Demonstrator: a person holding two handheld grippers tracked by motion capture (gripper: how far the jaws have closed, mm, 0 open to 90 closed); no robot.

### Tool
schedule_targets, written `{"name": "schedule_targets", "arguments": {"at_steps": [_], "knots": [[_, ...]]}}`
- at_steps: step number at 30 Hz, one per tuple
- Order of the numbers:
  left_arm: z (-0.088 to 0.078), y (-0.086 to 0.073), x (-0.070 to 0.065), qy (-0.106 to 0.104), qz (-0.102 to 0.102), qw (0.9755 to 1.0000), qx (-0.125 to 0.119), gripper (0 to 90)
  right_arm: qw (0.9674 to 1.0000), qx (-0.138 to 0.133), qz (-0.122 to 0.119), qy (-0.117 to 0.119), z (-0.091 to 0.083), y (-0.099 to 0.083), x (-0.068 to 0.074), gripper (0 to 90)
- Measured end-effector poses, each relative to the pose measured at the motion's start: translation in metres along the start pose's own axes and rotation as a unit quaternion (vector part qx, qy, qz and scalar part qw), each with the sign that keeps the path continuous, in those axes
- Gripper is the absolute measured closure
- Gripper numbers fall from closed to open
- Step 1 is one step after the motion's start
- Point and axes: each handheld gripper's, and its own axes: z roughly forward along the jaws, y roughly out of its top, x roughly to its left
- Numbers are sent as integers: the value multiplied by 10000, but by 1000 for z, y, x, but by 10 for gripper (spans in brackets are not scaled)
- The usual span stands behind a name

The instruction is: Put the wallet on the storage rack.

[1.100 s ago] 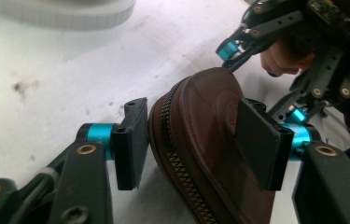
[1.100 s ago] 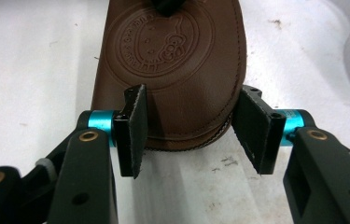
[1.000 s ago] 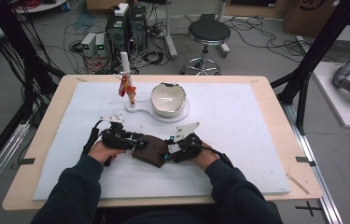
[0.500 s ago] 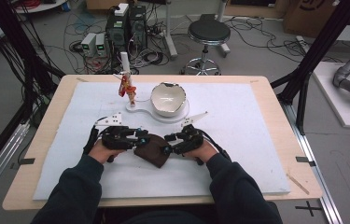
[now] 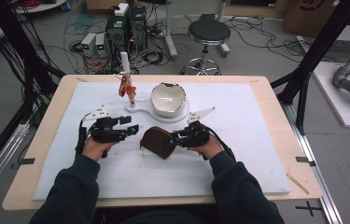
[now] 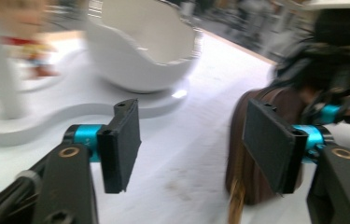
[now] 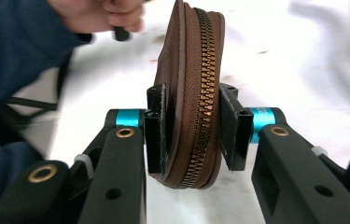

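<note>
A brown zippered pouch (image 5: 157, 141) stands on edge on the white mat, its brass zipper (image 7: 206, 93) facing the right gripper's camera. My right gripper (image 5: 175, 138) grips its near end; the jaws have just been closing, and the pads press both sides of the pouch (image 7: 196, 70). My left gripper (image 5: 133, 129) sits a short way left of the pouch. Its jaws (image 6: 191, 149) have just been opening and stand apart over bare mat. The pouch (image 6: 239, 154) shows beyond its right-hand jaw, untouched.
A white broken-rim bowl (image 5: 168, 99) sits on a white curved base (image 5: 140, 108) just behind the grippers, with a small red figurine (image 5: 128, 86) on a post at its left. A white mat (image 5: 256, 130) covers the wooden table (image 5: 280, 116).
The left gripper has let go of the pouch, opened and drawn away to the left. The right gripper has closed on the pouch, which now stands up on its edge.
</note>
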Motion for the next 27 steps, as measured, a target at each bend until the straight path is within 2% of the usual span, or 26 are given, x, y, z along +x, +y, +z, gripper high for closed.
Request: {"name": "schedule_targets", "arguments": {"at_steps": [1, 2, 3, 4, 5, 9, 10, 12, 14, 16, 17, 18, 19, 20, 21, 23, 24, 25, 26, 27], "knots": [[0, 0, 0, 0, 0, 10000, 0, 358, 10000, 0, 0, 0, 0, 0, 0, 677], [-6, -1, 5, 288, 35, 9996, 22, 352, 9994, -13, -148, -302, -7, 4, 1, 679], [-9, -1, 7, 450, 44, 9990, 60, 328, 9989, -54, -215, -415, -10, 7, 2, 680], [-9, -1, 7, 450, 44, 9990, 60, 309, 9980, -104, -296, -551, -14, 9, 4, 681], [-12, -2, 12, 628, -10, 9980, 71, 307, 9973, -145, -333, -635, -18, 11, 5, 681], [-18, -3, 17, 827, 11, 9966, 66, 296, 9927, -339, -537, -1030, -32, 19, 7, 684], [-18, -3, 18, 842, 17, 9964, 73, 289, 9916, -354, -532, -1125, -36, 22, 8, 684], [-19, -3, 19, 866, 27, 9962, 79, 284, 9908, -412, -553, -1165, -39, 24, 7, 684], [-19, -4, 21, 935, 1, 9956, 117, 276, 9873, -587, -580, -1355, -50, 36, 5, 686], [-19, -5, 22, 956, -19, 9953, 131, 276, 9841, -639, -660, -1518, -56, 46, 5, 686], [-19, -5, 22, 956, -19, 9953, 131, 276, 9841, -639, -660, -1518, -56, 46, 5, 686], [-19, -5, 22, 957, -27, 9953, 130, 276, 9807, -688, -778, -1656, -61, 59, 3, 687], [-19, -5, 22, 956, -20, 9953, 147, 276, 9789, -735, -789, -1735, -63, 66, 2, 687], [-19, -5, 22, 953, -23, 9953, 160, 276, 9789, -735, -789, -1735, -63, 66, 2, 687], [-19, -5, 22, 957, -48, 9953, 160, 276, 9739, -768, -890, -1942, -66, 80, -2, 688], [-19, -5, 22, 950, -54, 9953, 157, 276, 9729, -764, -908, -1986, -66, 85, -4, 687], [-19, -5, 23, 939, -52, 9954, 154, 276, 9712, -728, -925, -2074, -65, 91, -7, 687], [-19, -5, 22, 938, -55, 9955, 138, 276, 9678, -653, -972, -2228, -62, 100, -13, 687], [-20, -5, 23, 932, -51, 9955, 144, 276, 9669, -558, -987, -2284, -60, 104, -17, 688], [-20, -5, 23, 932, -51, 9955, 144, 276, 9641, -475, -1055, -2389, -57, 107, -20, 687]]}}
